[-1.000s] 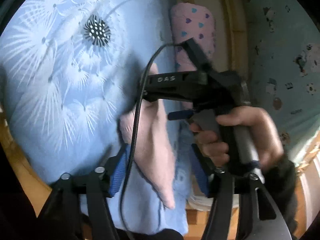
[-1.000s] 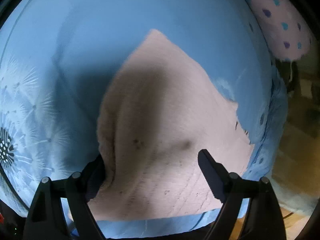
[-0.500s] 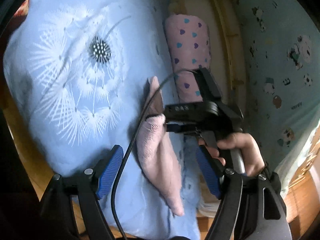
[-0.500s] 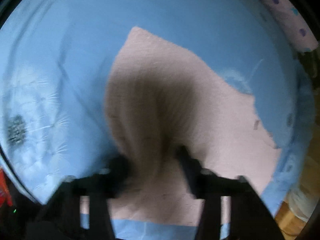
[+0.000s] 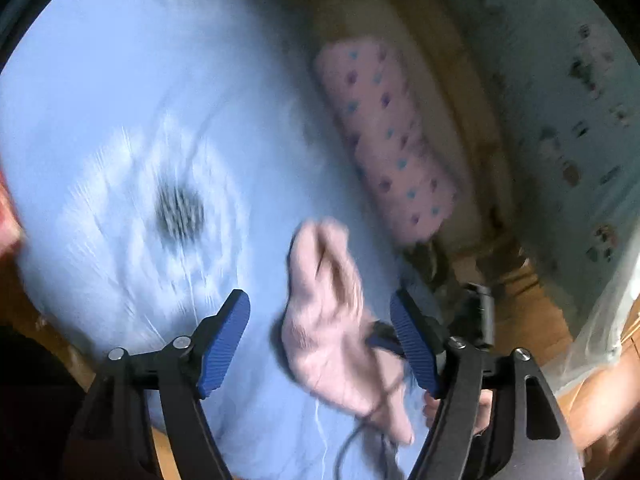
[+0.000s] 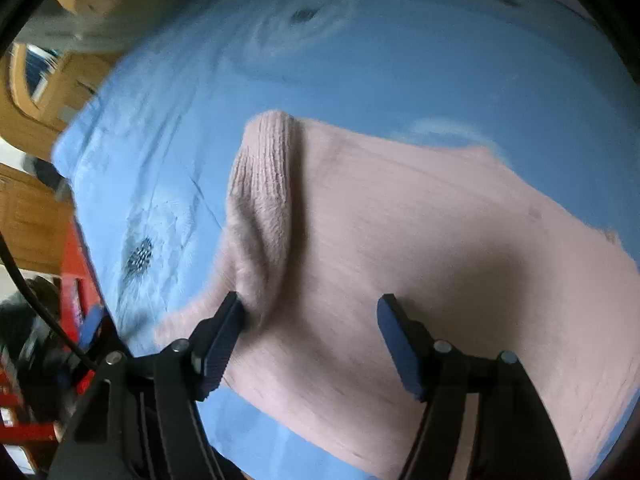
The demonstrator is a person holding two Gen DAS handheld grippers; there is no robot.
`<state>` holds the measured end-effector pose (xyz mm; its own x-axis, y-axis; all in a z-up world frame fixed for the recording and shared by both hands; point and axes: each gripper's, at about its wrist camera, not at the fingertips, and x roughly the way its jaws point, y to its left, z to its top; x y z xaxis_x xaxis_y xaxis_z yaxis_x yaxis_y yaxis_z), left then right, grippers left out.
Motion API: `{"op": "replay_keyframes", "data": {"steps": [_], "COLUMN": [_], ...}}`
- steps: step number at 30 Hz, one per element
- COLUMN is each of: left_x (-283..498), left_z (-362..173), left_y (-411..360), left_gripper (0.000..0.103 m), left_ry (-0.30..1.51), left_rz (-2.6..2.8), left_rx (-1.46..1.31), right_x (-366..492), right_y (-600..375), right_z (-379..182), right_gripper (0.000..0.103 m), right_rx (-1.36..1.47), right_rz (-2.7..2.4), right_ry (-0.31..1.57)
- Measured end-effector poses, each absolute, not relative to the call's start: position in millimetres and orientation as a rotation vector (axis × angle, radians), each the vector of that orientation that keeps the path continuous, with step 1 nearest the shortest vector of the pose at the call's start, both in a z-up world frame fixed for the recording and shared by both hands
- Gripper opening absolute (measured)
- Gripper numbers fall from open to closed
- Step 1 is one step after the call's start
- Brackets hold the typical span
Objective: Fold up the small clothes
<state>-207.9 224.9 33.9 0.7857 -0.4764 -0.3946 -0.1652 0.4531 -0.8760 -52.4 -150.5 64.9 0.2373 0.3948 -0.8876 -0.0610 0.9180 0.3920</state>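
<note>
Plainly, the pink knitted garment [image 6: 420, 264] lay on the blue dandelion-print bedspread [image 6: 360, 60], and the coming move turned on where its raised fold sat against the two grippers. In the right wrist view the right gripper [image 6: 310, 332] hung directly over the cloth, pointing steeply down at it. Its jaws were opening; the left pad [image 6: 224, 332] touched the foot of a ribbed fold [image 6: 264, 184] that stood up from the flat body, but the pads did not pinch it. That fold ran away from the gripper towards the far side, while the flat part spread out to the right.

In the left wrist view, which was blurred, the same garment [image 5: 328, 320] lay ahead of the left gripper [image 5: 320, 336], between the lines of its blue pads [image 5: 224, 340] yet beyond them, its long axis running near to far. The left jaws were closing slightly, with nothing gripped. A pink heart-print roll [image 5: 388, 140] lay far right, well apart from the garment.

By my judgement the right gripper was nearer, so the next fold would fall to it.
</note>
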Motion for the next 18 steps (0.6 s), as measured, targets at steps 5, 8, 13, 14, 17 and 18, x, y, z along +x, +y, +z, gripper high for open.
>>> {"op": "replay_keyframes", "data": {"steps": [5, 8, 13, 14, 17, 18], "left_x": [-189, -188, -195, -191, -144, -124], "left_z": [15, 21, 66, 77, 86, 79], "left_y": [186, 172, 144, 137, 110, 105], "left_gripper": [0.045, 0.045, 0.045, 0.045, 0.042, 0.041], "left_ry": [0.806, 0.789, 0.636, 0.606, 0.728, 0.795], "left_rz": [-0.2, -0.204, -0.137, -0.15, -0.205, -0.211], "left_rx": [-1.026, -0.963, -0.678, -0.607, -0.409, -0.384], "right_x": [-102, -146, -211, -218, -214, -209], "right_y": [-222, -306, -408, -416, -406, -398], "right_z": [69, 71, 79, 73, 54, 53], "right_gripper": [0.072, 0.074, 0.089, 0.089, 0.089, 0.088], "right_rx": [0.494, 0.588, 0.665, 0.712, 0.758, 0.708], "right_rz": [0.237, 0.079, -0.276, -0.287, -0.236, -0.24], "right_ry": [1.186, 1.02, 0.843, 0.844, 0.884, 0.899]}}
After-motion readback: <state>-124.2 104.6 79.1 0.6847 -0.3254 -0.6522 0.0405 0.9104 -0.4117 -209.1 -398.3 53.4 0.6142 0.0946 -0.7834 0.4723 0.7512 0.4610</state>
